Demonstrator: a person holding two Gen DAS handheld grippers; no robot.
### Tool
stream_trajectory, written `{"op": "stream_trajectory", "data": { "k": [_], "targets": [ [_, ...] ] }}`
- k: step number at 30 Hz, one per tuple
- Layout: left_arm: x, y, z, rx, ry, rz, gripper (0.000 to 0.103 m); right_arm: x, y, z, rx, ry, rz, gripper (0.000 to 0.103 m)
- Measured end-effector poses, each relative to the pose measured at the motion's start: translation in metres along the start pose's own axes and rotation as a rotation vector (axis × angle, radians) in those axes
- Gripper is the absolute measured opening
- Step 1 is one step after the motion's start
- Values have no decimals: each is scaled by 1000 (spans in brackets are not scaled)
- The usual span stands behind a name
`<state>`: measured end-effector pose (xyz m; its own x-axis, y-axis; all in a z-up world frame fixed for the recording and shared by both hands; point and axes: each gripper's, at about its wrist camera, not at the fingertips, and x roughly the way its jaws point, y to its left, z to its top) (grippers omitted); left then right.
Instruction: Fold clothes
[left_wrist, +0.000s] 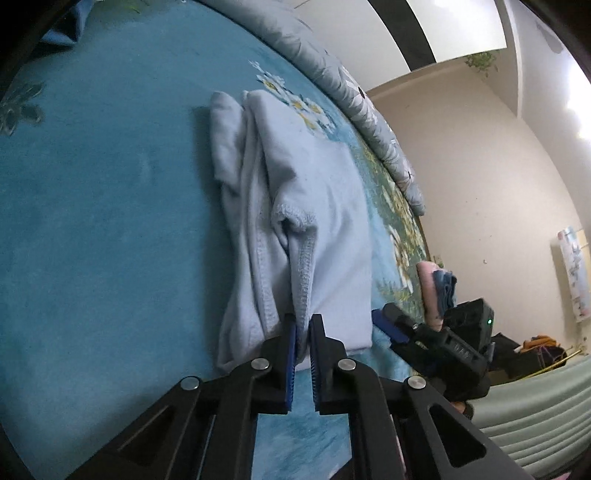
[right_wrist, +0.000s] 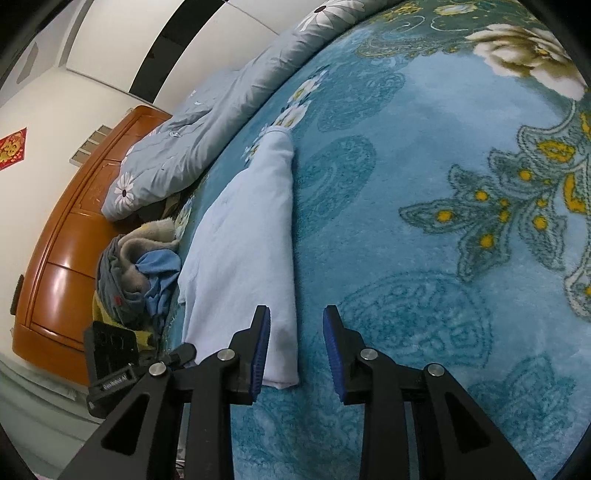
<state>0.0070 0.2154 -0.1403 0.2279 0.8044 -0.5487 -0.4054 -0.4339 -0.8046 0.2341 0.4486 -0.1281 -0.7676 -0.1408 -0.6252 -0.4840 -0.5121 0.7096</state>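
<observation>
The pale blue garment (left_wrist: 295, 206) lies partly folded on the bed's teal floral blanket (left_wrist: 103, 206). The left gripper (left_wrist: 303, 325) has its jaws clamped on a stitched hem. The right gripper (right_wrist: 295, 325) stands with jaws apart, straddling the garment's near corner without pressing it.

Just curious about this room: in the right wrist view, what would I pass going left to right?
Wooden headboard → pile of clothes → light blue garment → right gripper → floral blanket.
</observation>
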Motion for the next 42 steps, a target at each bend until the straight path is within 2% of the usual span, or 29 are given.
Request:
{"op": "stream_trajectory", "data": {
  "k": [5, 7, 11, 14, 16, 20, 21, 23, 25, 30, 34, 38, 40, 42],
  "targets": [
    [0, 23, -4, -83, 18, -53, 8, -3, -9, -6, 22, 17, 65, 31],
    [-3, 24, -3, -84, 17, -63, 11, -1, -10, -9, 32, 33, 102, 45],
    [-18, 24, 0, -83, -3, -67, 11, 12, -4, -14, 24, 68, 117, 45],
    [-39, 25, 1, -73, -45, -36, 12, 22, 7, -16, -9, 82, 121, 46],
    [-51, 28, 2, -77, -71, -6, 16, 25, 11, -17, -22, 87, 127, 51],
    [-66, 33, 4, -106, -110, 17, 19, 26, 13, -22, -16, 76, 162, 51],
    [-67, 33, 4, -108, -113, 19, 20, 25, 11, -22, -9, 70, 170, 49],
    [-68, 31, 6, -105, -115, 23, 20, 23, 7, -23, 11, 61, 180, 38],
    [-65, 24, 7, -94, -114, 28, 21, 23, 1, -23, 43, 57, 170, 12],
    [-57, 10, 8, -75, -102, 34, 21, 18, -9, -17, 94, 59, 186, 8],
    [-55, 2, 7, -61, -100, 41, 22, -8, -14, 6, 38, 56, 183, 7],
    [-52, -3, 7, -45, -92, 47, 24, -53, -26, 45, -90, 59, 102, 2],
    [-47, -7, 8, -31, -84, 44, 25, -82, -31, 69, -180, 35, 31, 0],
    [-38, -13, 13, -16, -76, 48, 26, -110, -45, 90, -180, -17, -50, 0]
  ]
}}
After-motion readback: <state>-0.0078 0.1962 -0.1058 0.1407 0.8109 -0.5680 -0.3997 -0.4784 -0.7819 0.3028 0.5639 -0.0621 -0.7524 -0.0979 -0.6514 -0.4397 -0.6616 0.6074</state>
